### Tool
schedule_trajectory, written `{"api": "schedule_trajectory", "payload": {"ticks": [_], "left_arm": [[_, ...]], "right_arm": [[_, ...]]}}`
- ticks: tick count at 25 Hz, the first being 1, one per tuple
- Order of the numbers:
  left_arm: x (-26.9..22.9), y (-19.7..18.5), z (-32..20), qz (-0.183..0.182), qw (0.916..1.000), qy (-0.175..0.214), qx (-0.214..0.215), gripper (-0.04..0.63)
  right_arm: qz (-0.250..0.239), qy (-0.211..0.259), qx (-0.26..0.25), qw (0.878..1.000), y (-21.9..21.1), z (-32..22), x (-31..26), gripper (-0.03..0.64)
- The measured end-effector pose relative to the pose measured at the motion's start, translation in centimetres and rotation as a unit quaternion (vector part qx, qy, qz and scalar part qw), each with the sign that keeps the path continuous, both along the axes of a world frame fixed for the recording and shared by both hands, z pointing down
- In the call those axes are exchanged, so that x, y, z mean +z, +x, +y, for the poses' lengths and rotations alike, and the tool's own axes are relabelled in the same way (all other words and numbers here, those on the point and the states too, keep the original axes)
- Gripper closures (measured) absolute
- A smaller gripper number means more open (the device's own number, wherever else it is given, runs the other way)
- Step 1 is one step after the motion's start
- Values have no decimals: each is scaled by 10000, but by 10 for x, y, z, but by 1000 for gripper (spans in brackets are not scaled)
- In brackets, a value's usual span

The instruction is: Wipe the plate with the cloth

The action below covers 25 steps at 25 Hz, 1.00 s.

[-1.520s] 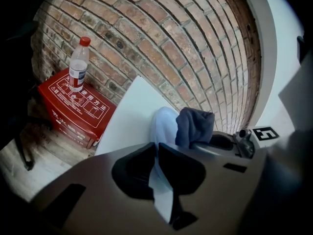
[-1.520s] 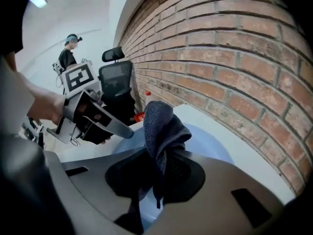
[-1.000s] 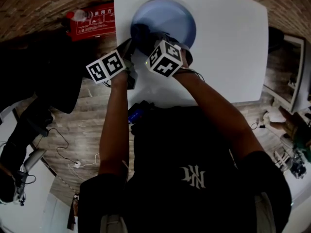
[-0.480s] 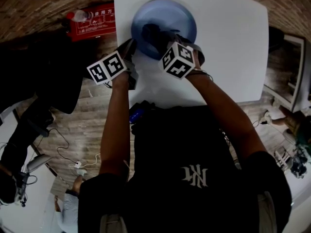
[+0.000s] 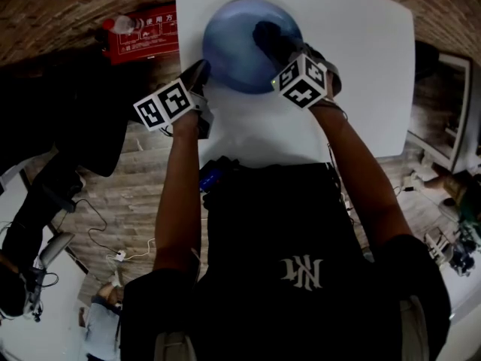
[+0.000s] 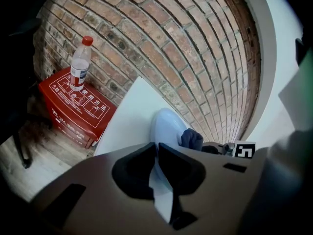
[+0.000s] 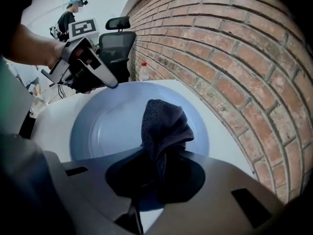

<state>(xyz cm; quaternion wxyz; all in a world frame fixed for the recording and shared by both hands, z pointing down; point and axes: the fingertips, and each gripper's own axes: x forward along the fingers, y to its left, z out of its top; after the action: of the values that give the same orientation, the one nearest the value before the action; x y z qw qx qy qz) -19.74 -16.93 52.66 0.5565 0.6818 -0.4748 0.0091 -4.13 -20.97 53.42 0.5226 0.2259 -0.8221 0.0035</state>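
A blue plate (image 5: 237, 51) lies on the white table (image 5: 361, 74) near its far-left corner. My left gripper (image 5: 201, 72) is shut on the plate's near-left rim; in the left gripper view the rim (image 6: 164, 131) runs between its pads (image 6: 157, 156). My right gripper (image 5: 279, 47) is shut on a dark cloth (image 5: 269, 34), which hangs from the jaws onto the plate's right half. In the right gripper view the cloth (image 7: 164, 124) stands bunched over the plate (image 7: 102, 129), with the left gripper (image 7: 111, 84) at the far rim.
A red box (image 5: 143, 32) with a water bottle (image 6: 79, 65) on top stands on the floor left of the table. A brick wall (image 7: 234, 58) runs along the table's far edge. An office chair (image 7: 117, 39) and a person (image 7: 68, 16) are further off.
My right gripper has carried the cloth across the plate, from its near-left part to its right side. The left gripper and the plate have stayed put.
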Motion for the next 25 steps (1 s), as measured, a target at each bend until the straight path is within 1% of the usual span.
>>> {"api": "schedule_trajectory", "payload": {"ticks": [2,5,9,11,14,16,19,22,25], "left_arm": [[1,-1,0,42,10000,-9,-32,568],[1,-1,-1,62,10000,-12,-48,568],[1,0,-1,86,9999,-40,-92,568],[1,0,-1,105,9999,-55,-94,568],[0,0,-1,99,9999,-62,-83,568],[1,0,-1,91,9999,-59,-95,568],[1,0,0,83,9999,-56,-91,568],[1,0,0,83,9999,-63,-94,568],[0,0,-2,80,9999,-60,-106,568]], "right_arm": [[57,56,179,9998,14,-12,1,534],[-43,-8,462,9989,27,-24,3,534],[-82,-18,585,9983,25,-25,1,534],[-271,-98,674,9973,20,-23,-3,534],[-893,-335,790,9923,-5,-12,-18,534],[-1263,-502,706,9882,-30,1,-29,534],[-1632,-757,479,9825,-68,25,-39,534],[-1768,-1038,248,9784,-99,47,-36,534],[-1640,-1261,130,9783,-111,60,-21,534]]}}
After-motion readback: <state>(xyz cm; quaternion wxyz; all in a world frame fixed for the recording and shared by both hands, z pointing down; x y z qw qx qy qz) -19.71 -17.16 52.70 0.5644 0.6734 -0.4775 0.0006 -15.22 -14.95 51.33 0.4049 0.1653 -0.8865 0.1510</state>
